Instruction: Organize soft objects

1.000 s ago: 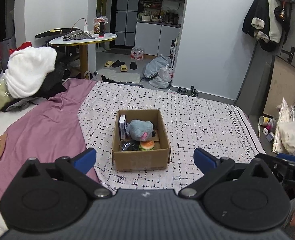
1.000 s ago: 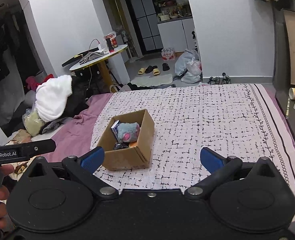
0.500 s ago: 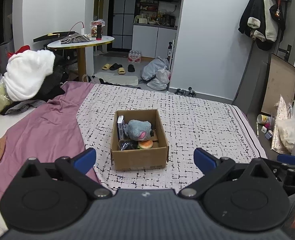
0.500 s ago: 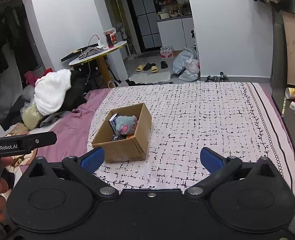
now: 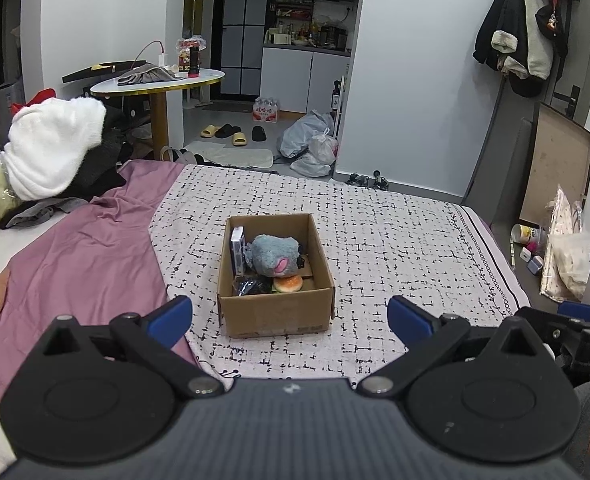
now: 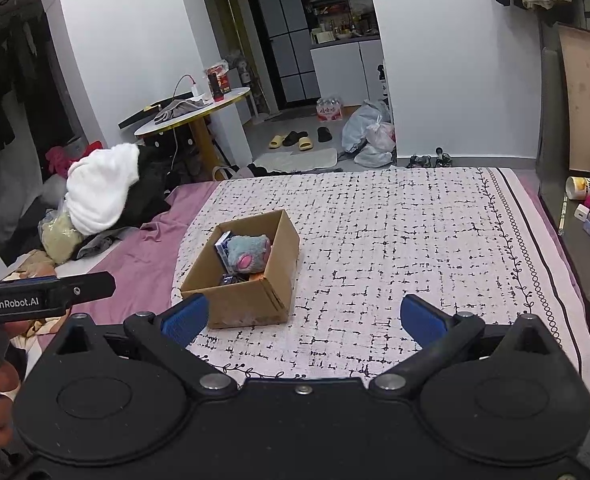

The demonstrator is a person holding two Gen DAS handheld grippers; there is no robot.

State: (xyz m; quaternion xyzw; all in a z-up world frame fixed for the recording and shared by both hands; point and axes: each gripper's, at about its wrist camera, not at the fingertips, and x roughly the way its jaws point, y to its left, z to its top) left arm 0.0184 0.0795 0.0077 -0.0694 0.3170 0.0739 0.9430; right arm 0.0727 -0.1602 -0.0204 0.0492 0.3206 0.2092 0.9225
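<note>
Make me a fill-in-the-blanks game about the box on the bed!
1. The grey plush toy lies inside the cardboard ____.
2. The toy burger in the box sits ____ the grey plush toy, on the camera's side.
3. The jaws of the left gripper and the right gripper are both ____.

Missing words: box; in front of; open

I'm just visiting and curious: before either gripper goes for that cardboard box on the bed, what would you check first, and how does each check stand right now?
1. Left gripper open and holding nothing: ok.
2. Right gripper open and holding nothing: ok.
3. Cardboard box upright on the patterned bedspread: ok.
4. Grey plush toy on top and reachable: ok.
5. Burger toy free to lift: cannot tell, partly under the plush.
6. Grippers apart from the box: ok.
</note>
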